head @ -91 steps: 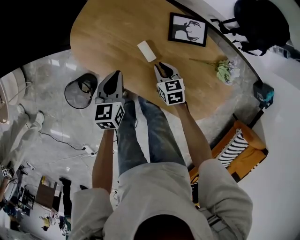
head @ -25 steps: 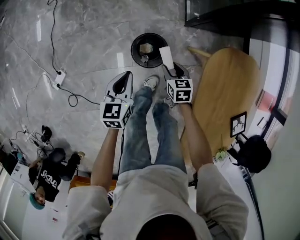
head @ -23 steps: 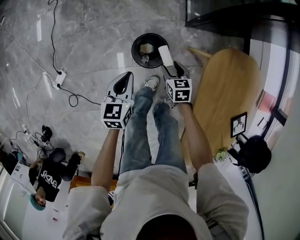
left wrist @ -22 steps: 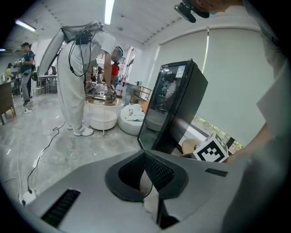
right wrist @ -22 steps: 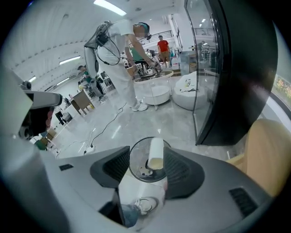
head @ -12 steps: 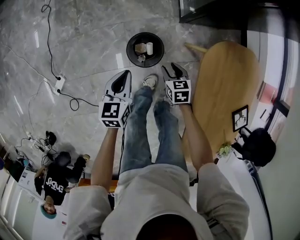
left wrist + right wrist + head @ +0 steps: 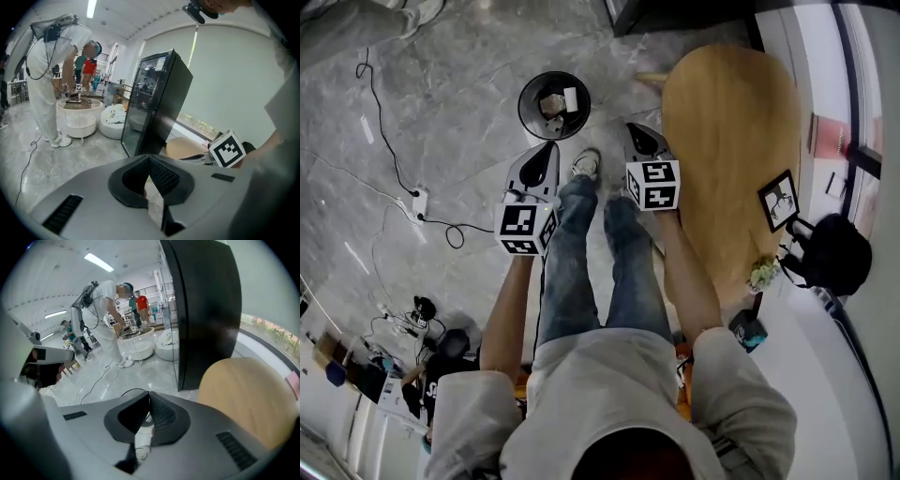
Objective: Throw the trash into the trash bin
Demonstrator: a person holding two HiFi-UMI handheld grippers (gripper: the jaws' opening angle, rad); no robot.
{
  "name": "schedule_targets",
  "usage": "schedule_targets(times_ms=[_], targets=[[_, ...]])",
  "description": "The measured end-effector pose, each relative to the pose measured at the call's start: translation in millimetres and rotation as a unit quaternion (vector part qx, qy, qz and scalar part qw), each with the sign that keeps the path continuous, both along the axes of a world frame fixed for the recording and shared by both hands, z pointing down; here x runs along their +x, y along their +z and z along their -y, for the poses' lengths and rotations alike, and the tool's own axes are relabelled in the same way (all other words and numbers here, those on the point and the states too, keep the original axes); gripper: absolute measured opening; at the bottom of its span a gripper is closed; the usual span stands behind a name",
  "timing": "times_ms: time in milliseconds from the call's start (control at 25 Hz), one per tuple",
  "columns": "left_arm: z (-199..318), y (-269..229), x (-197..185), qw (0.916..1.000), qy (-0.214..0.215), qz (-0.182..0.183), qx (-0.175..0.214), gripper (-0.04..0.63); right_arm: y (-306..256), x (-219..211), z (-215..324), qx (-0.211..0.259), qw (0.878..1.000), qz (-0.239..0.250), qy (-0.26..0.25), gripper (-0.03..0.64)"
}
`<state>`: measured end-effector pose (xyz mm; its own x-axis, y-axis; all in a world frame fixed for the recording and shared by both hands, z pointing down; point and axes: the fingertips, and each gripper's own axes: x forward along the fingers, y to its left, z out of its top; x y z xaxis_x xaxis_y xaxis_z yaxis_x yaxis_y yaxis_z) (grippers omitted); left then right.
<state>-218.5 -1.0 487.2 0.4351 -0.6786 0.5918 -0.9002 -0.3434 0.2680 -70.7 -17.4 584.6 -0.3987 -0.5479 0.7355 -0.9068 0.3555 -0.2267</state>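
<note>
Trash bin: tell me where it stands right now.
In the head view the trash bin stands on the grey floor at upper left of centre, just beyond the left gripper and the person's shoe, left of the wooden table.

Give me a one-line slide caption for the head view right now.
White trash lies in the black trash bin; right hand-held gripper, jaws just closed empty, hovers beside the wooden table.
</note>
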Motion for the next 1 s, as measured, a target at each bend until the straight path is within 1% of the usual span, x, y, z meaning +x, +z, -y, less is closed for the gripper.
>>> schedule_targets(times_ms=[120, 240, 400, 560, 720, 880, 1000], targets=[[3, -4, 32, 0.9993, 0.037, -0.004, 0.003, 0.018, -12, 41, -11, 0.009, 0.999, -0.004, 0.050, 0.029], [4, -11, 68, 0.9971, 0.075, -0.009, 0.008, 0.017, -24, 90, -27, 0.018, 0.993, -0.009, 0.114, 0.029], [5, -19, 117, 0.9918, 0.126, -0.015, 0.017, 0.018, -39, 153, -56, 0.027, 0.981, -0.015, 0.191, 0.029], [1, -27, 163, 0.9847, 0.172, -0.017, 0.024, 0.018, -54, 206, -88, 0.036, 0.967, -0.025, 0.250, 0.029], [-5, -36, 201, 0.9764, 0.213, -0.018, 0.030, 0.017, -64, 244, -120, 0.039, 0.954, -0.033, 0.297, 0.029], [-9, -48, 231, 0.9717, 0.232, -0.020, 0.039, 0.017, -74, 274, -147, 0.042, 0.943, -0.039, 0.328, 0.029], [-7, -62, 245, 0.9682, 0.244, -0.022, 0.049, 0.018, -89, 290, -157, 0.052, 0.936, -0.042, 0.345, 0.029]])
